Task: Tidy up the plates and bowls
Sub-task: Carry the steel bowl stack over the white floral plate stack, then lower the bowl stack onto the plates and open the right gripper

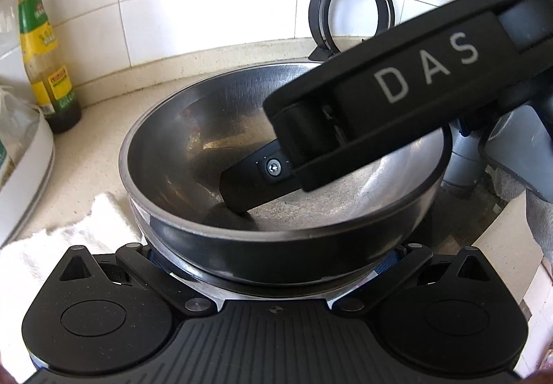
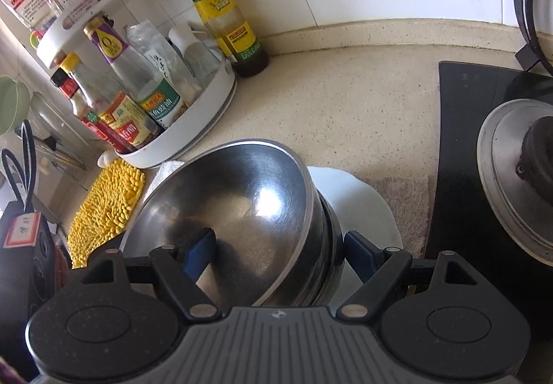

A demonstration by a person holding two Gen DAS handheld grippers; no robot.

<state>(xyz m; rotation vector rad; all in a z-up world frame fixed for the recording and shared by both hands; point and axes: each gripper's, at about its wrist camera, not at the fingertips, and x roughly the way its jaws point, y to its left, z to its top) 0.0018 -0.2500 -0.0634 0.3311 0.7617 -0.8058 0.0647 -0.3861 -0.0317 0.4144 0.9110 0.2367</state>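
Round stainless-steel bowl (image 2: 242,211) sits tilted on a stack of like bowls, above a white scalloped plate (image 2: 359,207) on the speckled beige tabletop (image 2: 345,107). Right gripper (image 2: 276,245) straddles the bowl's rim, one finger inside, one outside; jaws apart, whether touching unclear. Left gripper (image 1: 276,259) hugs the bowl's near wall; fingers hidden, state cannot be told. Judged: nesting nearly done, top bowl not yet seated level. Plate's final place undecided.
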